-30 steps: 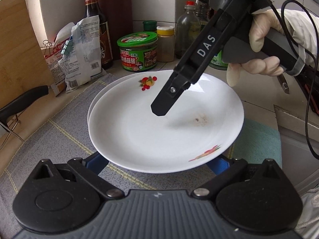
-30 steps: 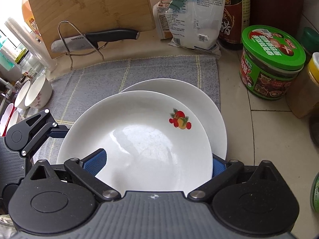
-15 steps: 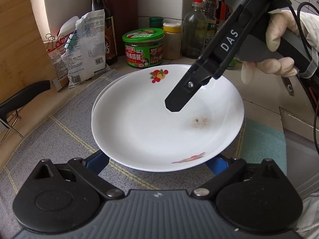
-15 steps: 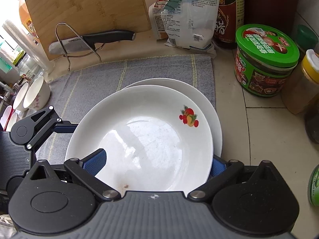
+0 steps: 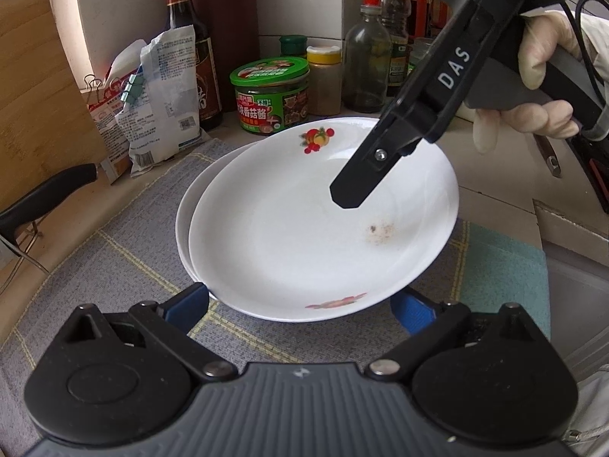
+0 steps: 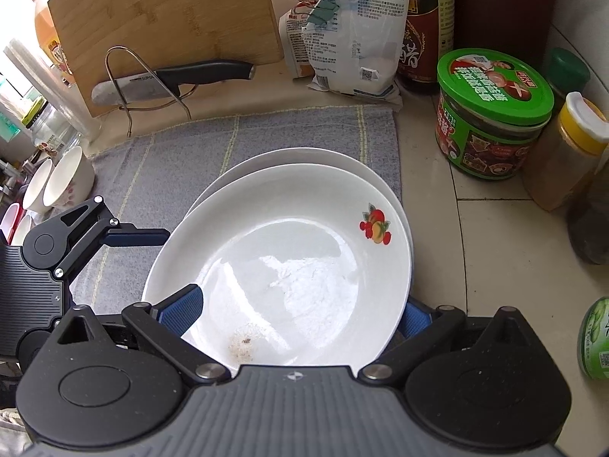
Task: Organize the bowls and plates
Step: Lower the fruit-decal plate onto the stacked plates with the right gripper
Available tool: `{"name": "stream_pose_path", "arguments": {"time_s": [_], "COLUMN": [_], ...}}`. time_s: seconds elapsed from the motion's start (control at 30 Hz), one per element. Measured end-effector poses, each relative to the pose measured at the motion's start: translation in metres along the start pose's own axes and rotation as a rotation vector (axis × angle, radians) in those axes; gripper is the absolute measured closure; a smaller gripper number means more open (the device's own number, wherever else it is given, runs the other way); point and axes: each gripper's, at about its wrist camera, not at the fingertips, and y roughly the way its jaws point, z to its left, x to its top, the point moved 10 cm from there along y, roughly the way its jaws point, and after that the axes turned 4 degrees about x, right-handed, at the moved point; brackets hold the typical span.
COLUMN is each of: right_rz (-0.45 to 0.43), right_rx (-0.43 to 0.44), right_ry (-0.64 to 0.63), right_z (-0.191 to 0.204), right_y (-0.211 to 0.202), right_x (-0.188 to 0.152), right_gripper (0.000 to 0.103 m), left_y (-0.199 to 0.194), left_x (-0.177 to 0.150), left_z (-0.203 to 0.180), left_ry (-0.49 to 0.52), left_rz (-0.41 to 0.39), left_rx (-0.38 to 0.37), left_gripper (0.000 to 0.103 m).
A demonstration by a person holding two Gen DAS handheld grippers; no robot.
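The right gripper [image 6: 300, 299] comes in from the 1 o'clock corner of the left wrist view. It is held by a gloved hand [image 5: 533, 87] that wraps the grey handle from behind, with the fingers curled beneath, and it is pitched steeply down. One black finger [image 5: 356, 186] hangs over the inside of the top plate [image 5: 285, 228], just above a brown smudge [image 5: 380, 230]. In its own camera the jaws stand wide. The blue pad at 8 o'clock lies over the plate's inner surface and the pad at 4 o'clock sits below the rim. I cannot tell whether either pad presses on the plate.

The left gripper [image 5: 300, 293] points down at a shallower angle from the 6 o'clock edge, its jaws spread wide and holding nothing. Its two blue pads sit at either side of the near rim, low against the grey cloth [image 5: 114, 266].

The top plate, white with a fruit decal, sits off-centre on the lower plate [image 6: 285, 157], whose edge shows as a crescent at 10 o'clock in the left wrist view. Both are on the cloth. Two white bowls [image 6: 68, 179] stand well apart at 9 o'clock in the right wrist view.
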Motion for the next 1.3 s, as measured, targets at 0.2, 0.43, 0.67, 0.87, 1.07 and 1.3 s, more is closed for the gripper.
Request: {"name": "stream_pose_path", "arguments": {"time_s": [0.2, 0.43, 0.67, 0.87, 1.07, 1.3], "right_rz": [-0.002, 0.006, 0.017, 0.029, 0.043, 0.058], "right_rx": [-0.006, -0.017, -0.028, -0.038, -0.052, -0.069], "right_ry": [0.0, -0.005, -0.011, -0.006, -0.002, 0.002], "right_z": [0.002, 0.005, 0.007, 0.007, 0.007, 0.005], "right_y": [-0.005, -0.006, -0.005, -0.002, -0.001, 0.001], "right_x": [-0.004, -0.007, -0.009, -0.011, -0.011, -0.012], "right_gripper": [0.0, 0.0, 0.0, 0.0, 0.0, 0.0], "left_y": [0.001, 0.002, 0.0, -0.001, -0.002, -0.002], "left_x": [0.006, 0.009, 0.007, 0.007, 0.009, 0.009], "left_z": [-0.003, -0.007, -0.005, -0.006, -0.007, -0.005], "left_ry": [0.01, 0.011, 0.005, 0.005, 0.001, -0.007], "left_rz": [-0.019, -0.035, -0.038, -0.044, -0.05, -0.054], "left_rx": [-0.006, -0.019, -0.009, -0.012, -0.011, -0.002], "left_gripper": [0.002, 0.002, 0.002, 0.002, 0.002, 0.002]}}
